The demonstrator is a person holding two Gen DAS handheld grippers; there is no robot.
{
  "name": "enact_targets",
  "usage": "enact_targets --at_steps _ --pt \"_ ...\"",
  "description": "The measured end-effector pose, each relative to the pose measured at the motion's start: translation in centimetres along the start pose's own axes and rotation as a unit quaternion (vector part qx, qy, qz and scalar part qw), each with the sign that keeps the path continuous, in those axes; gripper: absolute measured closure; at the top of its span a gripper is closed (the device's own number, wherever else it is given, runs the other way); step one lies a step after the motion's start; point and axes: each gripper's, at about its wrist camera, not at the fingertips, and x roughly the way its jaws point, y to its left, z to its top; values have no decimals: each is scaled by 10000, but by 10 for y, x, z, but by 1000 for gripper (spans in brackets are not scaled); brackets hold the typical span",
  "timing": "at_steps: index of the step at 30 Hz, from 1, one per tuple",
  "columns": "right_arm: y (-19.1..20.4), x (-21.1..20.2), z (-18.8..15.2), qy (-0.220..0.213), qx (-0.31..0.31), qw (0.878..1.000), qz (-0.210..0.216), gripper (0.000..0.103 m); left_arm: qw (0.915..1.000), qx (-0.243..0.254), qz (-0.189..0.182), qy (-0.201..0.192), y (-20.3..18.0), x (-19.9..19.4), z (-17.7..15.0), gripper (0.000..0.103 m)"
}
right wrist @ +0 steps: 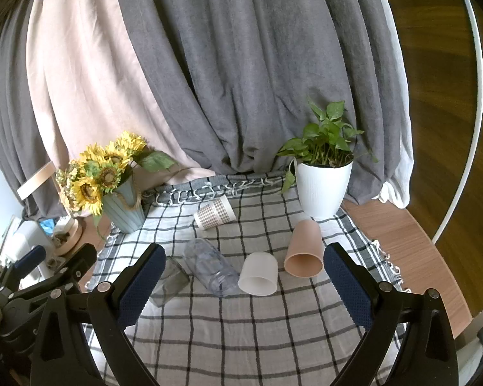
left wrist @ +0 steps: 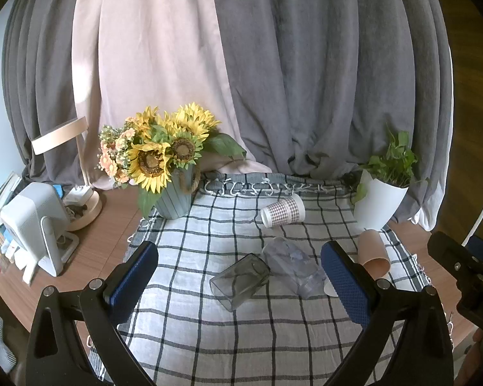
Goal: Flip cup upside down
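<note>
Five cups lie on their sides on the checked cloth point(right wrist: 241, 337); the white cup point(right wrist: 258, 274) lies nearest the right gripper point(right wrist: 244, 284), mouth toward it. Both the right and left gripper point(left wrist: 240, 284) are spread wide, holding nothing. It looks light, stiff and smooth, so pinching across its mid-wall seems safest.

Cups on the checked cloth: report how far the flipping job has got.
Done: nothing visible; no cup stands upside down. All five lie on their sides: patterned paper cup, pink cup, white cup, clear tumbler and smoky square glass. In hand: nothing; the left gripper and right gripper hover open above the cloth. Left: grasp a cup and set it mouth down.
</note>
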Motion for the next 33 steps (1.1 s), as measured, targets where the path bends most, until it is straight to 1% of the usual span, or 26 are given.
enact_targets --at_steps 17,33 --pt "0 0 -1 2 0 10000 -7 4 10000 11 10 51 0 1 -1 0" --pt "-1 2 -2 31 3 10000 7 4 9998 -8 -10 181 -1 8 1 0"
